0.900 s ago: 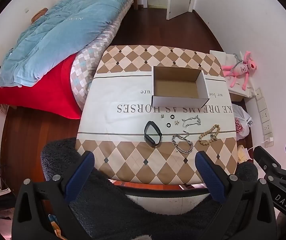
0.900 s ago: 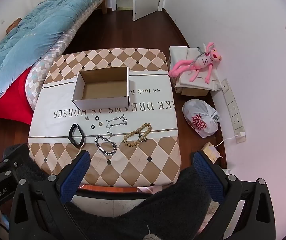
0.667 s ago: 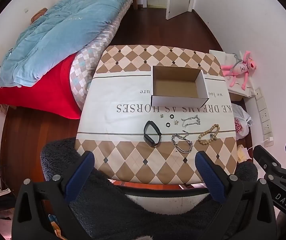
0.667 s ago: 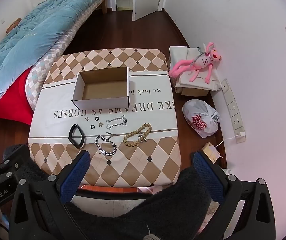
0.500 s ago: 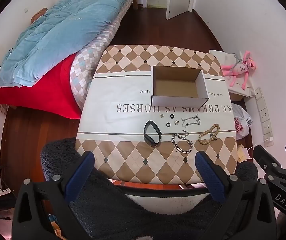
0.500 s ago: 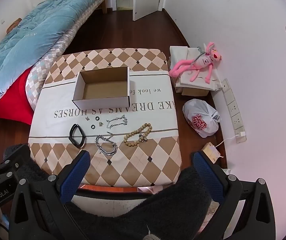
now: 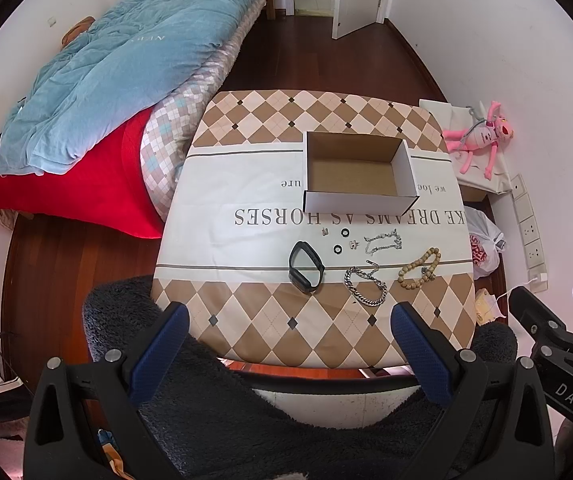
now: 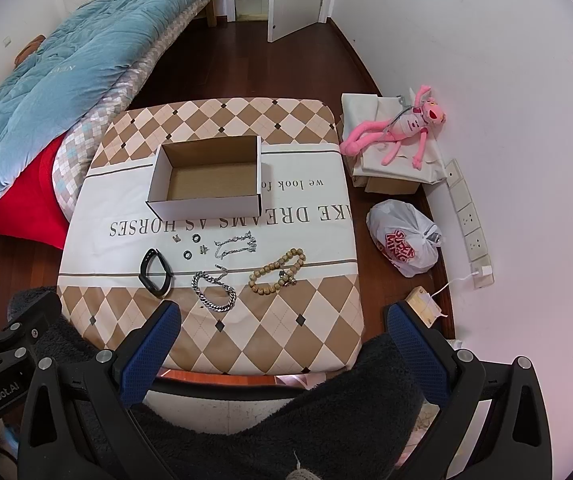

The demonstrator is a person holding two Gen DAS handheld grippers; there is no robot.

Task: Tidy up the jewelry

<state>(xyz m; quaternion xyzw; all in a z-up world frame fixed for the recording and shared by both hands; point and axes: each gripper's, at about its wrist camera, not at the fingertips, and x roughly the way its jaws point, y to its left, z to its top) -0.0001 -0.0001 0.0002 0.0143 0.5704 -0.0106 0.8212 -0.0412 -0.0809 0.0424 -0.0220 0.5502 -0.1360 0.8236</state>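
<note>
Because no piece has yet been picked up, the left gripper [image 7: 286, 344] and right gripper [image 8: 282, 340] hang spread and empty above the near edge of the diamond-patterned tablecloth [image 8: 286, 320]. Just short of the open white cardboard box [image 8: 206, 178] lie a black wristband [image 8: 155, 267], a silver curb-chain bracelet [image 8: 213, 288], a tan wooden-bead bracelet [image 8: 277, 266], a fine silver chain [image 8: 235, 243] and small rings [image 8: 187, 255], presumably laid out for boxing. The box's brown floor is bare.
</note>
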